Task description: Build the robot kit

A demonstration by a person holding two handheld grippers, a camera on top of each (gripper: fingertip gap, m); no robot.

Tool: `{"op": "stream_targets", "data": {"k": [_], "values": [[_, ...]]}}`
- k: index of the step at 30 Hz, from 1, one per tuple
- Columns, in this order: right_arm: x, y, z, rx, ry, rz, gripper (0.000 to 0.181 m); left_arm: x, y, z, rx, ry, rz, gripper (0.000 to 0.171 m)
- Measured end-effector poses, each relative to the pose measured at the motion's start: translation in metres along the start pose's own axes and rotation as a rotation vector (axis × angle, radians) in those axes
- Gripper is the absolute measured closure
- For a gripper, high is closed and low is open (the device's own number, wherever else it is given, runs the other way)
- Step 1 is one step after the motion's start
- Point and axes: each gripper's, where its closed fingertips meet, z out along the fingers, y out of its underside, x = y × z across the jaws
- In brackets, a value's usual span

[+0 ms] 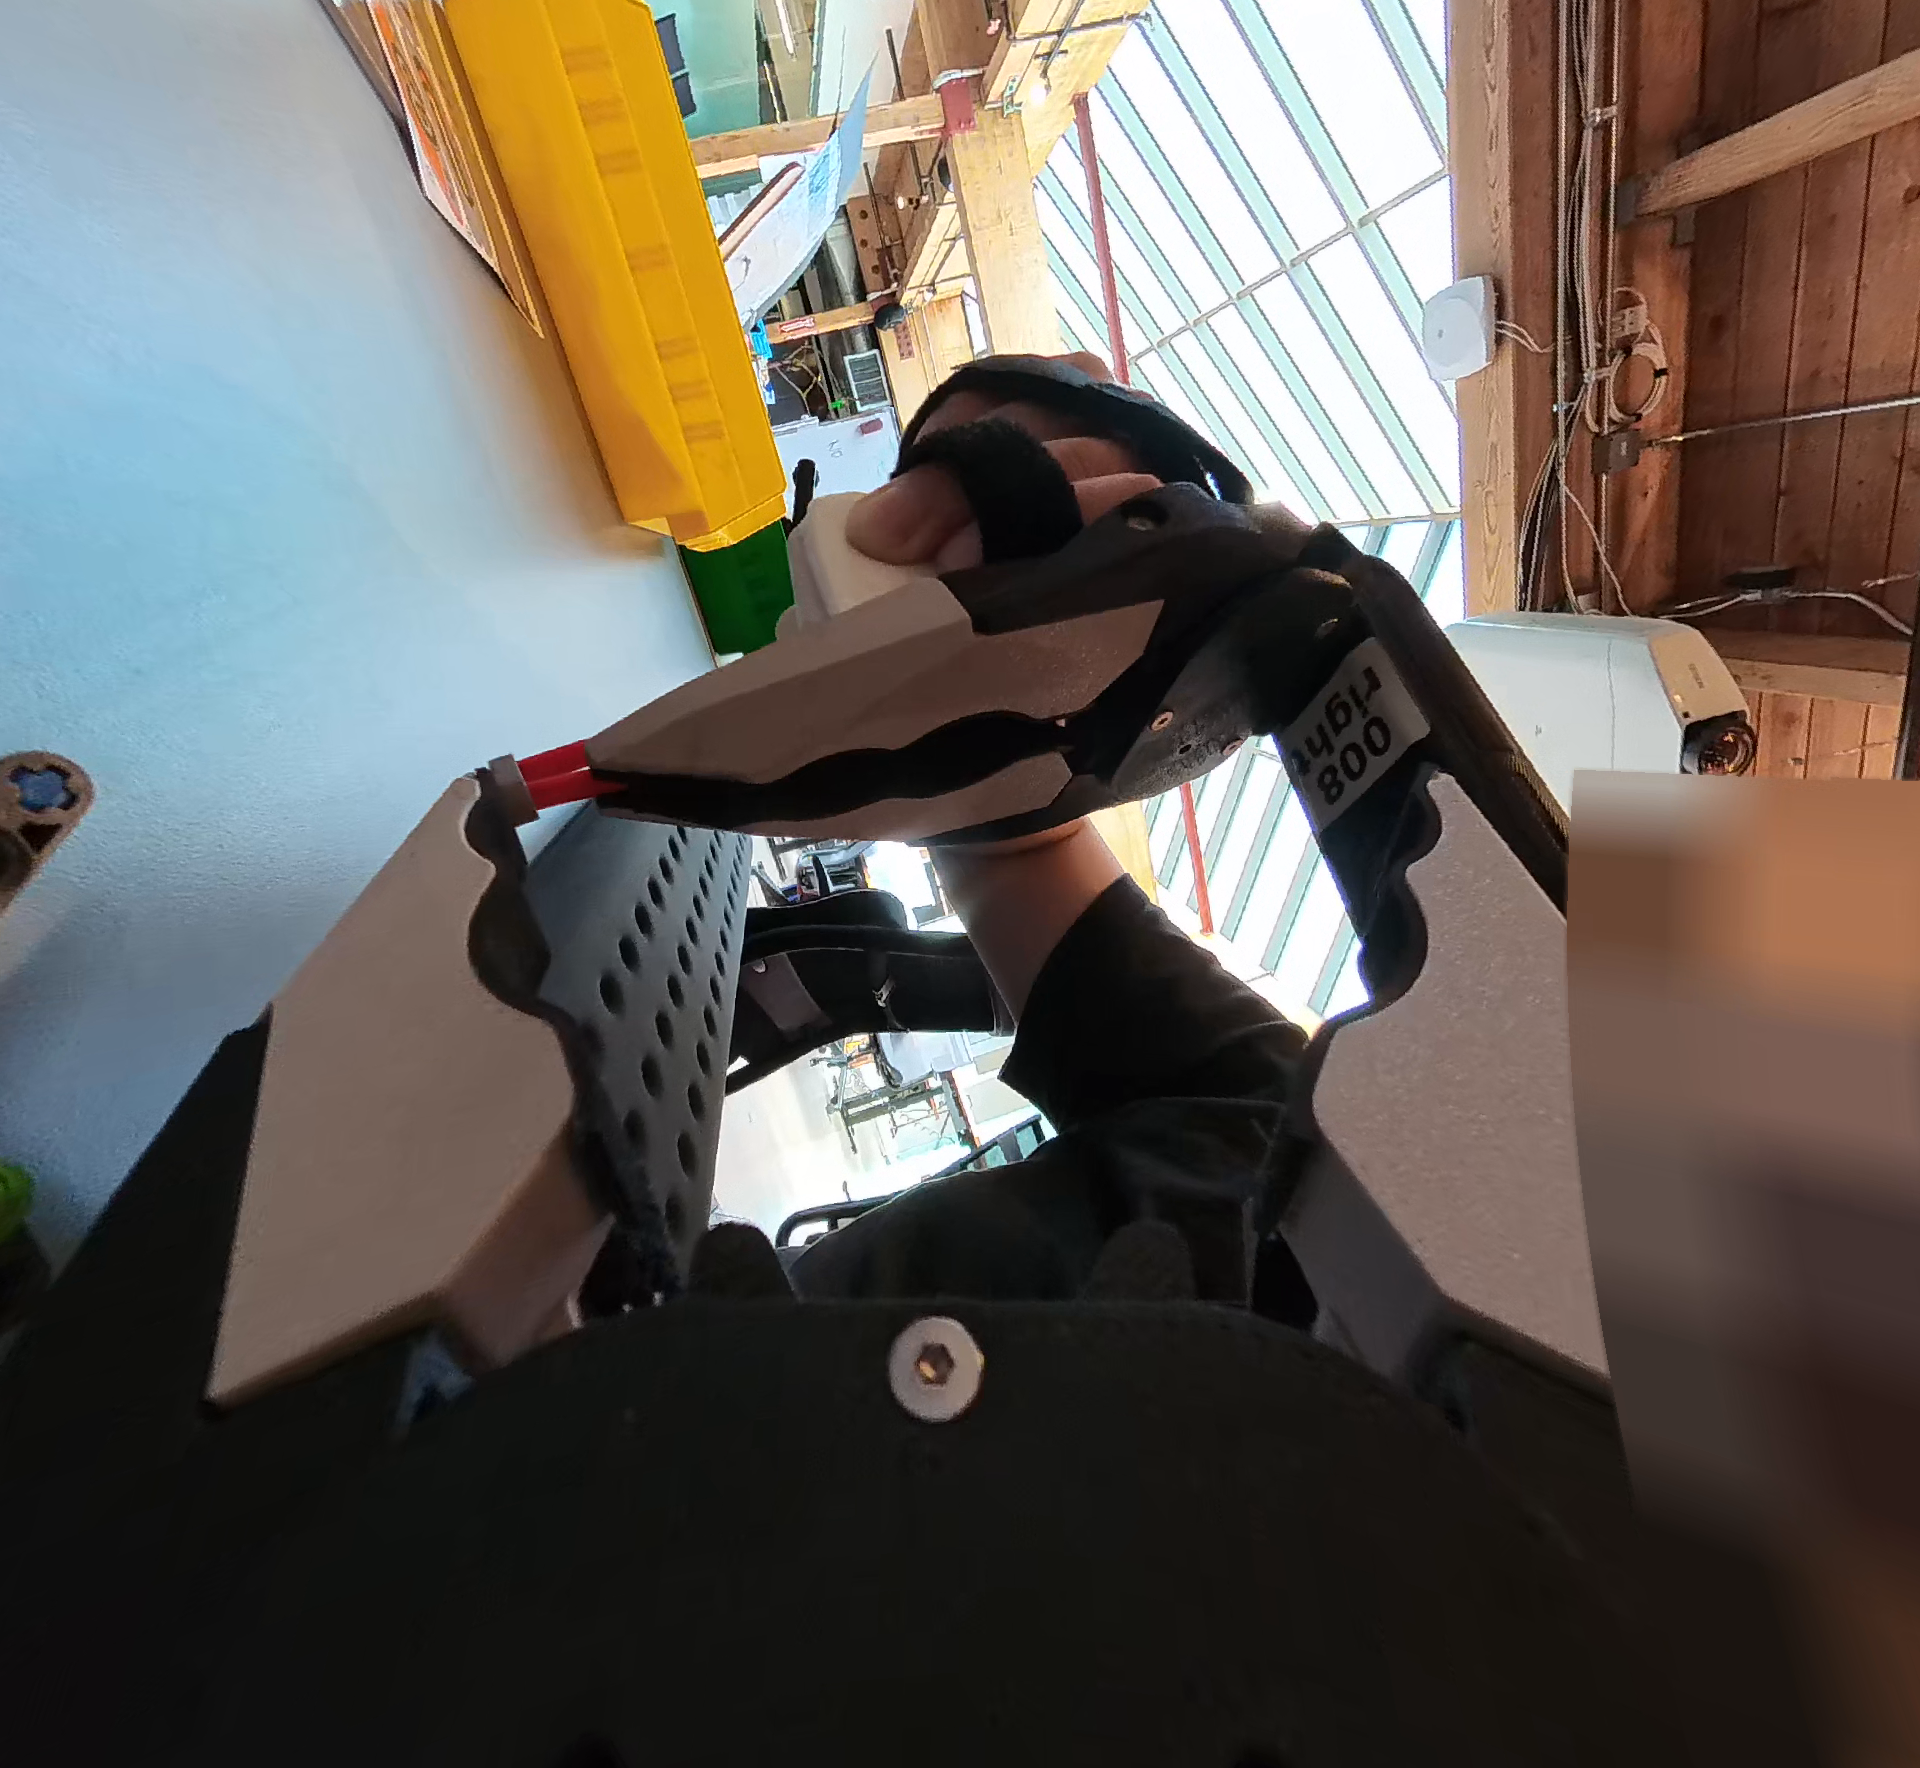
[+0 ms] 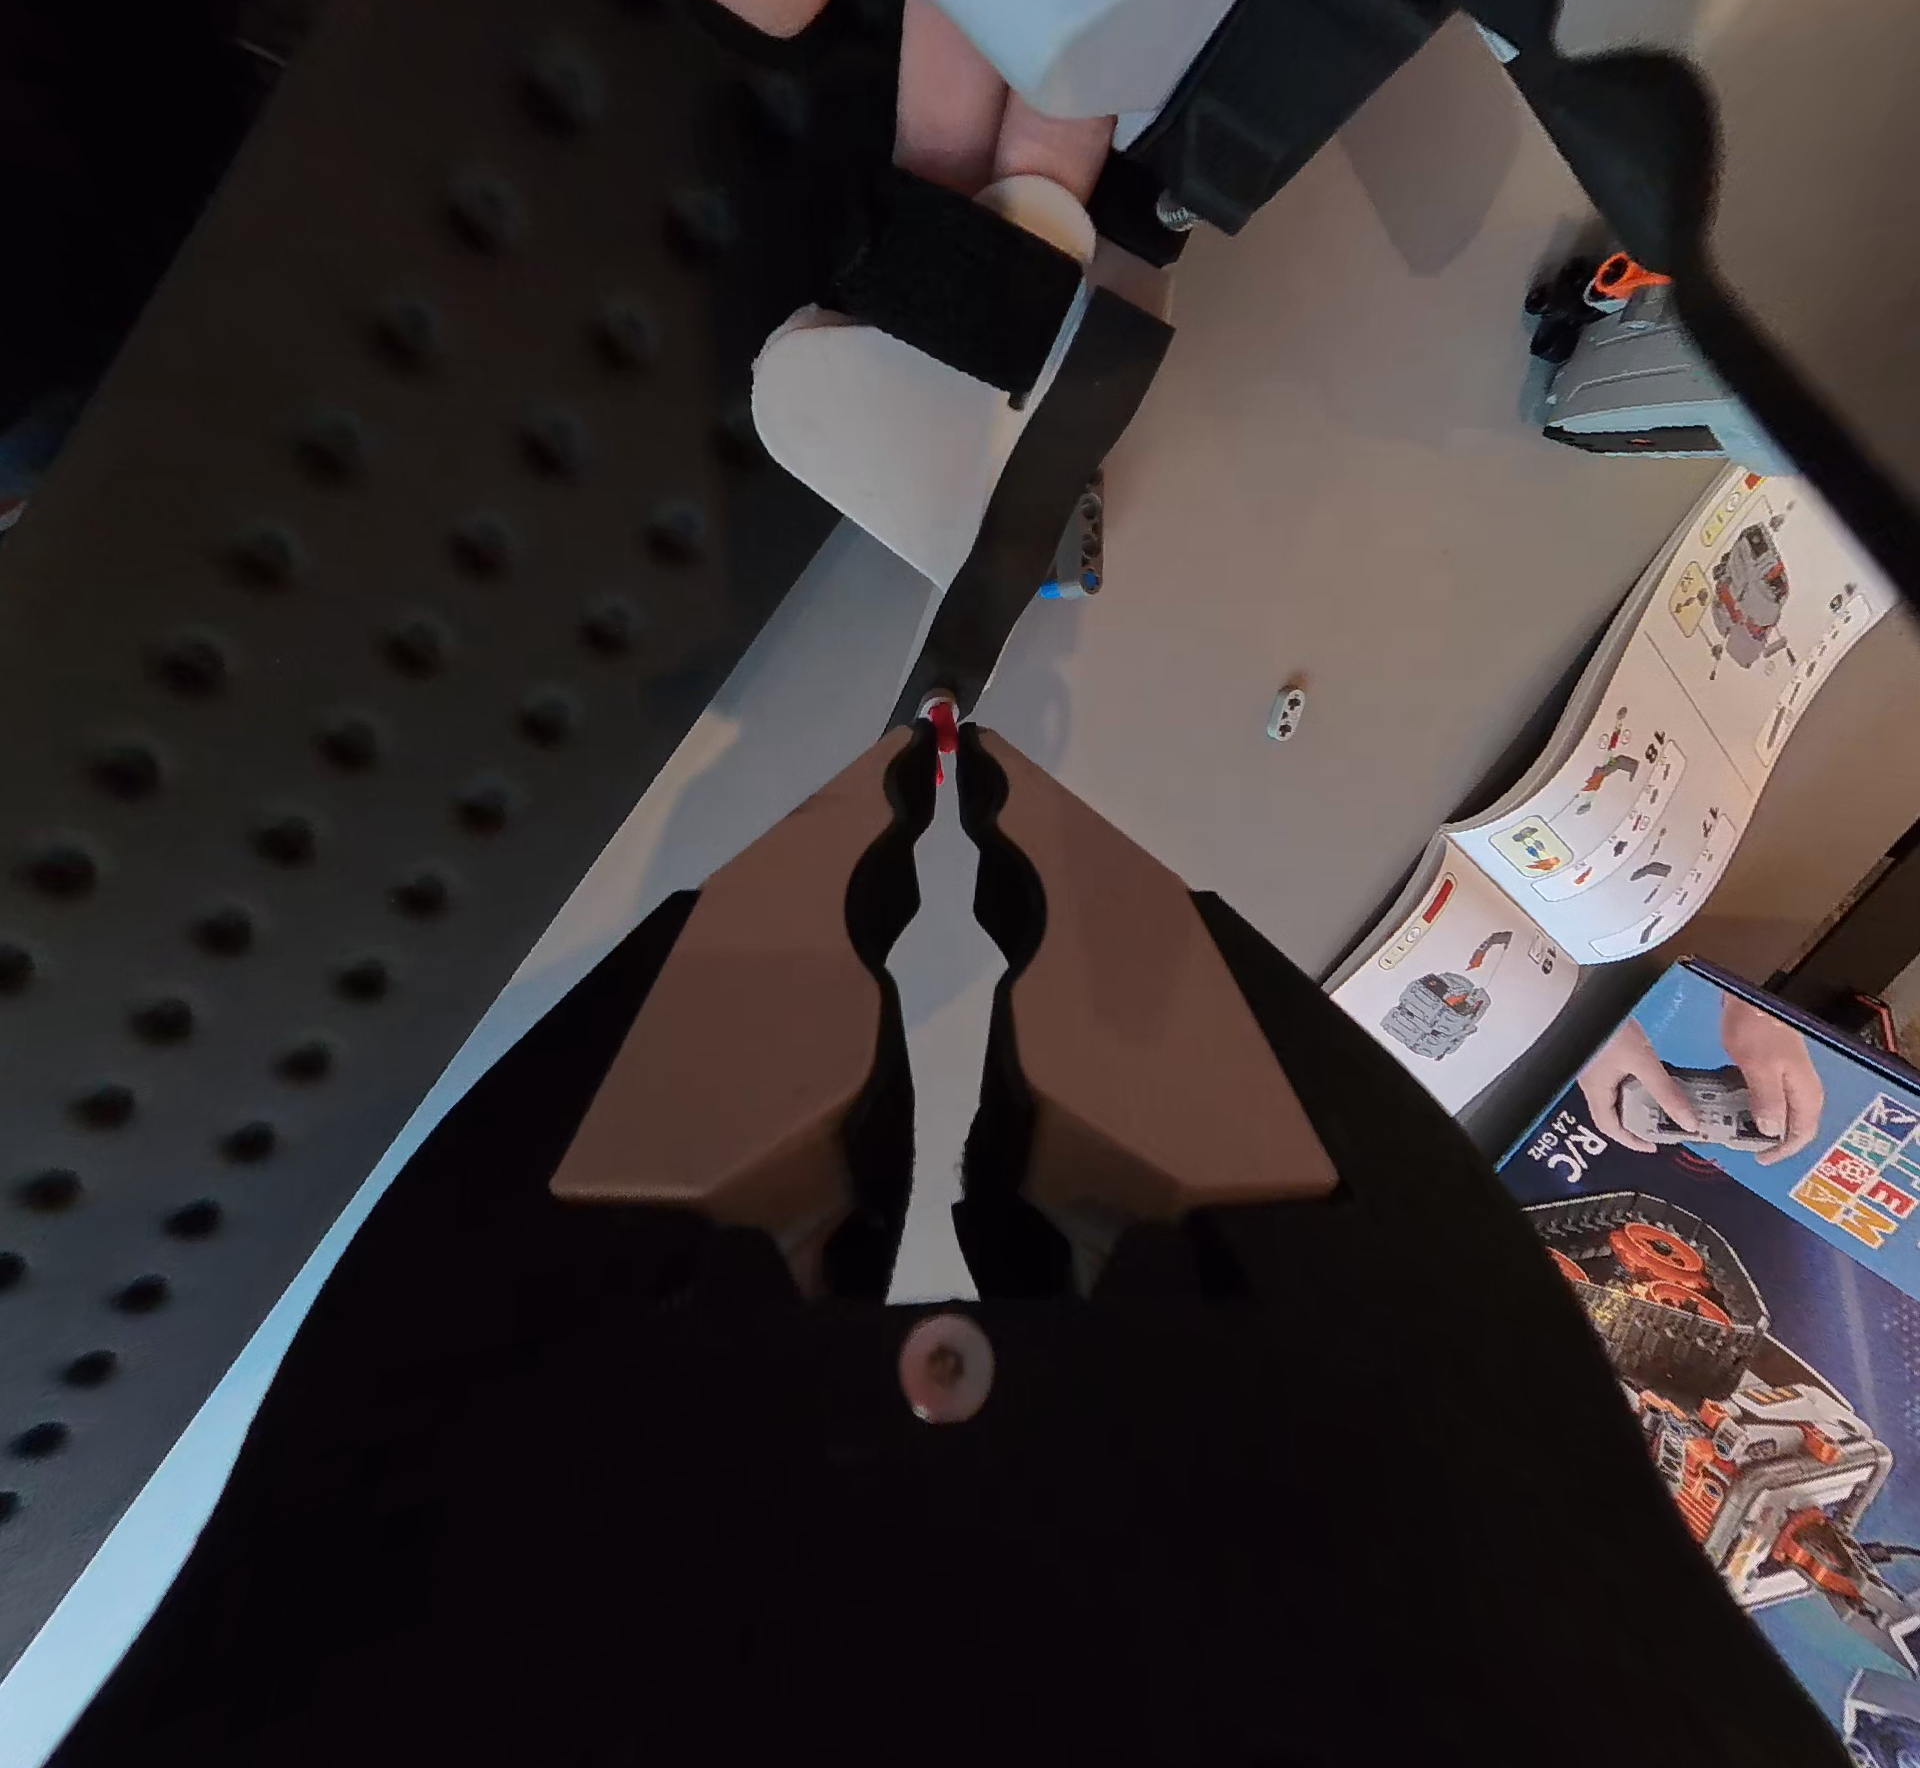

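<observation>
While the right gripper (image 2: 940, 744) is pinched almost fully closed, we see its very tips clamping a small red pin (image 2: 942, 731), held in the air above the pale table (image 2: 1299, 471). Only the tips have hold of the pin, so we judge that a firm, steady squeeze suits such a slight grip. From the left wrist view, a grey collar (image 1: 506, 775) sits on the pin's far end. The left gripper (image 1: 935, 845) is spread wide and holds nothing. One of its fingers (image 1: 416, 991) reaches up to that collar, though we cannot tell if they touch. A dark perforated panel (image 2: 364, 575) stands close beside both grippers. At the table's back edge, yellow bins (image 1: 613, 243) and a green bin (image 1: 743, 591) lie in a row, their contents hidden from this angle. Elsewhere on the table are an open instruction booklet (image 2: 1558, 835), a blue printed box (image 2: 1766, 1303) whose inside we cannot see, a grey model (image 2: 1621, 368) and a loose grey connector (image 2: 1289, 712).
</observation>
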Motion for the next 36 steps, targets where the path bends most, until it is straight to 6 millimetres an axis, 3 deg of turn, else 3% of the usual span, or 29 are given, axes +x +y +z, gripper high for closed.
{"op": "stream_targets", "data": {"k": [23, 31, 36], "values": [[0.000, 0.000, 0.003, -0.018, 0.025, -0.031, 0.178, -0.001, 0.003, -0.001, -0.009, -0.007, 0.014, 0.015], [0.008, -0.001, -0.006, -0.008, 0.093, -0.008, 0.177, 0.001, -0.002, -0.001, 0.015, -0.011, 0.071, 0.032], [0.015, 0.004, -0.011, 0.005, 0.164, 0.008, 0.176, 0.009, -0.010, 0.001, 0.045, 0.037, 0.085, 0.022]]}}
